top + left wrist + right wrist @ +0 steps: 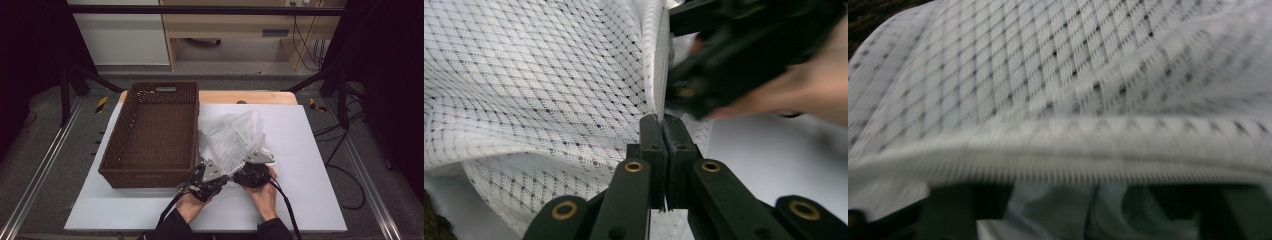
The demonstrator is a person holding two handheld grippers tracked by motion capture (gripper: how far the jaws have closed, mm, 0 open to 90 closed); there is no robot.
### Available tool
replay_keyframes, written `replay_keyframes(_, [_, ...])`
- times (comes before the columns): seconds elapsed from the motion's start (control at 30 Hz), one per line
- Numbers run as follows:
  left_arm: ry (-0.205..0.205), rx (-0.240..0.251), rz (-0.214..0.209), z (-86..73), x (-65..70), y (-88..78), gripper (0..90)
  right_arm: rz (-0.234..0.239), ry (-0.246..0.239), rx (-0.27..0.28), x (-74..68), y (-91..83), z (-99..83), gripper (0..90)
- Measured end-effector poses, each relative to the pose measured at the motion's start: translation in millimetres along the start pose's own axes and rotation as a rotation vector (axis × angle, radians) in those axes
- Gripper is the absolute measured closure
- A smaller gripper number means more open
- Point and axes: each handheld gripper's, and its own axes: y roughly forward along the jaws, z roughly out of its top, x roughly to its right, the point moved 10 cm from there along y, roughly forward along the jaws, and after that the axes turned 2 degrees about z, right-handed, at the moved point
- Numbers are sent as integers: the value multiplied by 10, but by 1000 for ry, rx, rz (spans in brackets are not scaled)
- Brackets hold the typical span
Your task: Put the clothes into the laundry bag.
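White mesh laundry bag (231, 140), a diamond-patterned net sack with a zipper edge, lies bunched on the white table cover (310, 165), just right of the dark brown woven wicker basket (150, 135) and touching its right wall. Its near edge sits between your two hands.

Your left gripper (660, 122) has its jaws pressed together on the bag's hemmed edge; in the left gripper view the seam runs straight up out of the closed tips, so that hold looks sound but thin. Your right gripper (252, 172) sits at the bag's near right corner. In the right gripper view the blurred zipper band lies close across the camera and hides the tips, so you cannot tell whether those jaws are apart or clamped on fabric.

Judging from this, the weak point is the right side. If those jaws are off the cloth when you lift or spread the bag, the corner will drop and the mesh will sag from the left hold alone. A narrow pinch on a hem can also slide out under that pull. Mind the basket too: loose net so near its rough weave could snag and drag it across the cover.
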Motion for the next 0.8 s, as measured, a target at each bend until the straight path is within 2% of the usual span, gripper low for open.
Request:
replay_keyframes(0.07, [-1, 0, -2, -3, -3, 8, 881, 1, 7, 1, 58, -105, -64, 257])
replay_keyframes(0.13, [3, -5, 3, -19, 5, 23, 881, 12, 27, -3, 93, -118, -108, 288])
replay_keyframes(0.2, [4, -6, 2, -21, 7, 23, 881, 10, 25, -14, 112, -104, -135, 315])
replay_keyframes(0.23, [4, -5, 3, -19, 9, 21, 881, 29, 28, -39, 112, -58, -189, 462])
replay_keyframes(0.27, [7, -1, 5, -11, 8, 15, 881, 36, 26, -51, 104, -35, -211, 546])
replay_keyframes(0.3, [7, -1, 5, -11, 8, 15, 881, 36, 26, -51, 104, -35, -211, 546])
replay_keyframes(0.33, [6, 0, 4, -9, 4, 19, 881, 35, -3, -45, 91, -4, -211, 774])
replay_keyframes(0.4, [2, -4, 2, -15, 0, 27, 881, 44, 2, -46, 87, 6, -208, 800])
replay_keyframes(0.43, [1, -5, 2, -17, 0, 28, 881, 48, 22, -45, 87, 19, -201, 821])
replay_keyframes(0.53, [-7, 3, -9, 5, 16, 18, 881, 63, 26, -34, 65, 39, -162, 833])
replay_keyframes(0.67, [-6, 16, -7, 32, 39, -23, 881, 58, -10, -2, -39, 129, -19, 836])
replay_keyframes(0.7, [1, 21, -7, 51, 58, -57, 882, 47, -2, 9, -29, 216, 32, 837])
replay_keyframes(0.73, [1, 21, -7, 51, 58, -57, 882, 47, -2, 9, -29, 216, 32, 837])
replay_keyframes(0.77, [2, 27, -9, 67, 66, -79, 882, 45, 12, 18, -9, 251, 55, 837])
replay_keyframes(0.8, [3, 31, -9, 75, 71, -92, 882, 41, 45, 32, 29, 304, 89, 838])
